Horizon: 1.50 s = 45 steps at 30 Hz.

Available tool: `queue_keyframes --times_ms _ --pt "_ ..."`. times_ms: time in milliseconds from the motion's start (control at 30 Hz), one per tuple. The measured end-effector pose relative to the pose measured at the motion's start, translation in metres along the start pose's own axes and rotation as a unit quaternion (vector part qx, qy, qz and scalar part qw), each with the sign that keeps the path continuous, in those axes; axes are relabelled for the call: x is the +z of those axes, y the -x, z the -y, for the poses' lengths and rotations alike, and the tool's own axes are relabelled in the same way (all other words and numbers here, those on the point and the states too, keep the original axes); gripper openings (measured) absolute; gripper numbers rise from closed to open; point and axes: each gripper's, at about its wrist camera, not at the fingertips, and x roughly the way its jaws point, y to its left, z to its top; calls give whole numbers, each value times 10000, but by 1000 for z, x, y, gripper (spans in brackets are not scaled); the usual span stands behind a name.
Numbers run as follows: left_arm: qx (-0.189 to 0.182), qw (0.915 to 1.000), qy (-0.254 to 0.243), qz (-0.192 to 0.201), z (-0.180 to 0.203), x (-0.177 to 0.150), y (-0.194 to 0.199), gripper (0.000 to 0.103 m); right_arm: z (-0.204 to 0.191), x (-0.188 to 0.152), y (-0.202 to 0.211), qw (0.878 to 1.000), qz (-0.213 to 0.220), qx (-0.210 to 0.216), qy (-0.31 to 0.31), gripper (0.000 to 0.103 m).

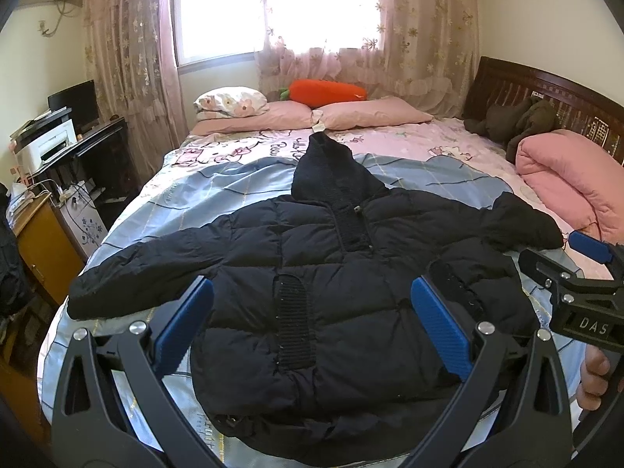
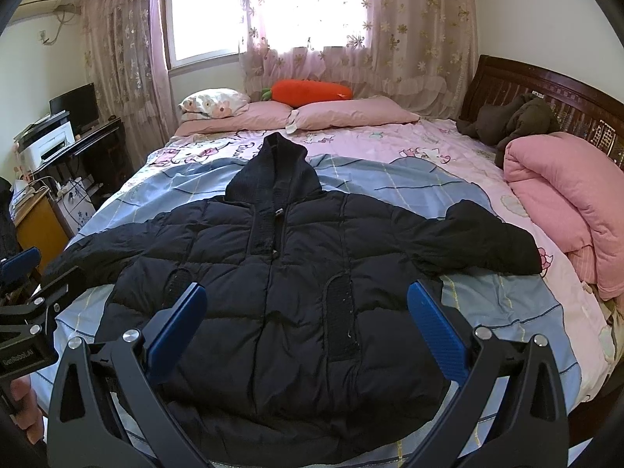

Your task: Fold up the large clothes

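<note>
A black hooded puffer jacket (image 1: 331, 273) lies flat, front up, on the bed, with sleeves spread to both sides and the hood pointing toward the pillows; it also shows in the right wrist view (image 2: 280, 273). My left gripper (image 1: 312, 323) is open and empty, held above the jacket's lower front. My right gripper (image 2: 306, 327) is open and empty too, above the jacket's lower hem. The right gripper also shows at the right edge of the left wrist view (image 1: 577, 269), by the right sleeve. The left gripper shows at the left edge of the right wrist view (image 2: 27, 296).
The bed (image 2: 409, 179) has a pink and blue sheet. A folded pink quilt (image 2: 565, 210) and a dark garment (image 2: 511, 121) lie at the right by the headboard. Pillows (image 2: 351, 113) and an orange carrot plush (image 2: 312, 89) sit at the far side. A desk with a printer (image 1: 50, 144) stands left.
</note>
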Motion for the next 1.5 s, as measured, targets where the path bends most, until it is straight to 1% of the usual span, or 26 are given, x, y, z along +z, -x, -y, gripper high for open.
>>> queue_keyframes --times_ms 100,300,567,933,1500 --pt "4 10000 13 -3 0 0 0 101 -2 0 1 10000 -11 -20 33 102" --pt "-122 9998 167 -40 -3 -1 0 101 -4 -1 0 10000 -10 -30 51 102" --pt "-167 9997 163 -84 -5 -1 -1 101 -5 0 -1 10000 -59 -16 69 102" --pt "-92 9999 28 -73 0 -2 -2 101 -5 0 -1 9999 -78 -18 67 102" --pt "-120 9996 151 -182 -2 -5 -7 101 -5 -2 -1 9999 -86 -9 69 102"
